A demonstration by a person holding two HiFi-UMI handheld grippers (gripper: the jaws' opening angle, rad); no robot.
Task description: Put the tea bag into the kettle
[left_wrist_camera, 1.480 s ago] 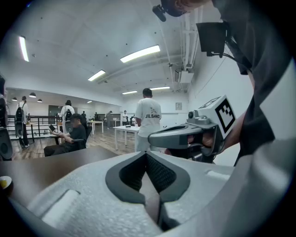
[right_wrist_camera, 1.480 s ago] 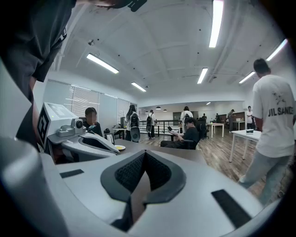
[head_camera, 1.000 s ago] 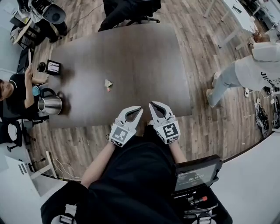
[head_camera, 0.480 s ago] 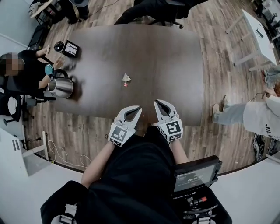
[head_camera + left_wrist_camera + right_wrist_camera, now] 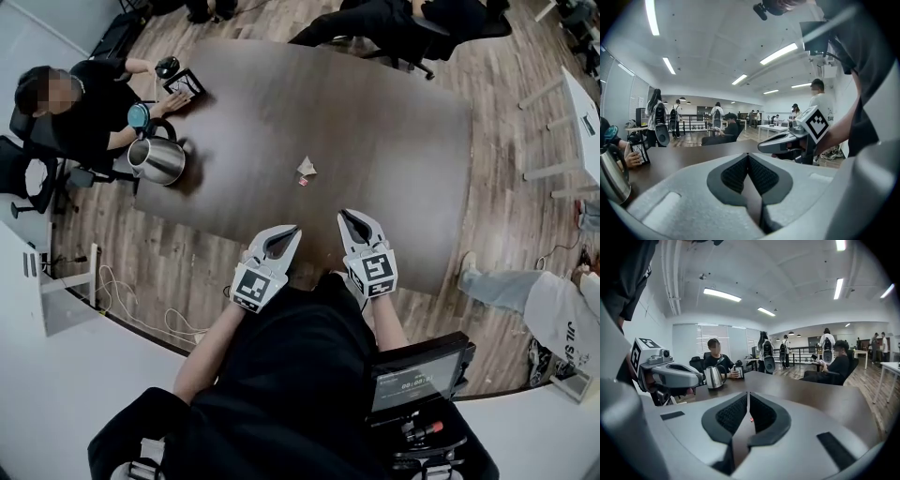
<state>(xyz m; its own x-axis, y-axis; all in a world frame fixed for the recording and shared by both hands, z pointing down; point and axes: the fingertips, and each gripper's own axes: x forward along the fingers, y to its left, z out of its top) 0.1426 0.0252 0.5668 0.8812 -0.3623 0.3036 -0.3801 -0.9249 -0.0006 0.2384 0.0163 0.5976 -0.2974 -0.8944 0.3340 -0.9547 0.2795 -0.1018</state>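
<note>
A small tea bag [image 5: 307, 168] with a red tag lies near the middle of the dark table [image 5: 394, 131]. The steel kettle [image 5: 161, 161] stands at the table's left end, far from both grippers. My left gripper [image 5: 290, 231] and right gripper [image 5: 346, 216] hover side by side over the near table edge, both shut and empty. In the left gripper view the jaws [image 5: 748, 155] meet, with the kettle [image 5: 611, 174] at the left edge. From the right gripper [image 5: 747, 393] the kettle [image 5: 714, 377] shows ahead to the left, and the red tag [image 5: 750, 419] shows through the jaw gap.
A seated person [image 5: 89, 117] is at the table's left end beside the kettle, one hand on a small black frame [image 5: 184, 82], with a teal cup [image 5: 139, 114] nearby. Another person sits at the far end [image 5: 394, 19]. A screen [image 5: 419, 374] hangs at my lower right.
The head view has swung left, so the kettle and tea bag sit further right in the picture. Both grippers stay shut by the near table edge, slightly further apart.
</note>
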